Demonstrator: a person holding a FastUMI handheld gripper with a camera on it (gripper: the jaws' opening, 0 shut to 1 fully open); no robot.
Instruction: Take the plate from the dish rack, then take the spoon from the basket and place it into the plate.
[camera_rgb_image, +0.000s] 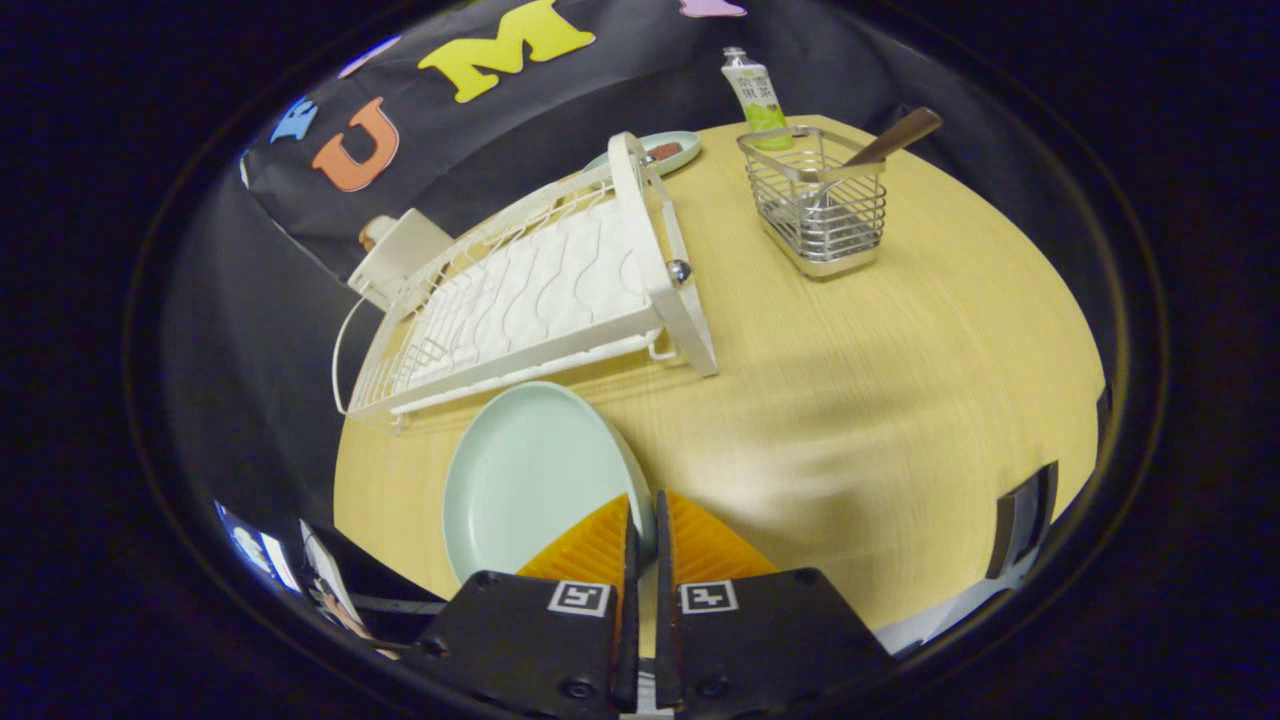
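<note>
My gripper has its two orange fingers drawn almost together, and the rim of the pale green plate runs into the narrow gap between them — both pads press on that rim, so I have the plate in hand. The plate spreads out from my fingers toward the dish rack, its far edge just short of the rack's near rail, over the wooden table. Taking the white dish rack as my mark: it lies tilted across the table just beyond the plate, its slots bare. To the rack's right, well apart from it, stands the wire basket, and the spoon leans out of it with its brown handle angled up and away from the rack. Behind the basket stands a green-and-white bottle. At the rack's far end lies a small dish with something dark on it — what it is I cannot tell.
</note>
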